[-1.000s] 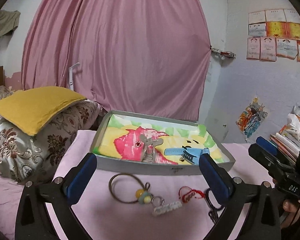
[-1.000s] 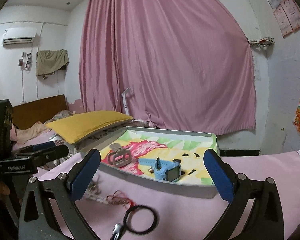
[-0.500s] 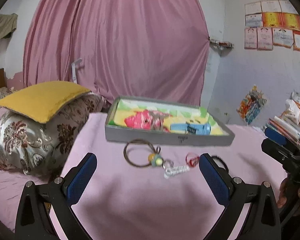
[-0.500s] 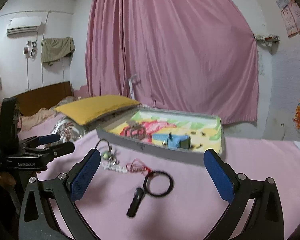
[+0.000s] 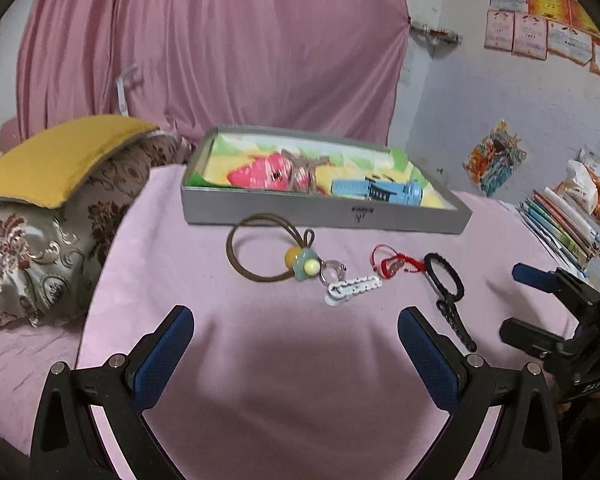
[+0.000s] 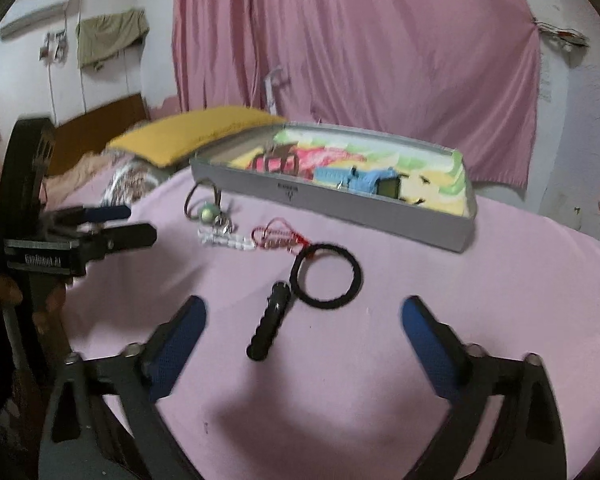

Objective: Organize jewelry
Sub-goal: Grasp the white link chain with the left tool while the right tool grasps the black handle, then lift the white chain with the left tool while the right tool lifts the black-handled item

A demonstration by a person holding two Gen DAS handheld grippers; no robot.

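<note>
A grey tray (image 5: 260,210) (image 6: 340,206) sits on the pink cloth and holds a blue watch (image 5: 380,191) (image 6: 364,182). In front of it lie a brown hair tie with a bead (image 5: 256,256) (image 6: 206,210), a white hair clip (image 5: 352,288), a red string bracelet (image 5: 396,266) (image 6: 280,238), a black hair tie (image 6: 326,276) and a black clip (image 6: 270,324). My left gripper (image 5: 296,356) is open above bare cloth. My right gripper (image 6: 304,340) is closing; the black clip lies between its fingers, untouched.
A yellow cushion on a patterned pillow (image 5: 52,160) lies left of the cloth. Stacked books (image 5: 560,224) stand at the right edge. A pink curtain (image 5: 220,40) hangs behind the tray. A hand holds the left gripper's handle (image 6: 4,288).
Both grippers have sunk and tipped down toward the cloth, so the loose items now sit nearer the fingertips. The right gripper's fingers stand closer together than before.
</note>
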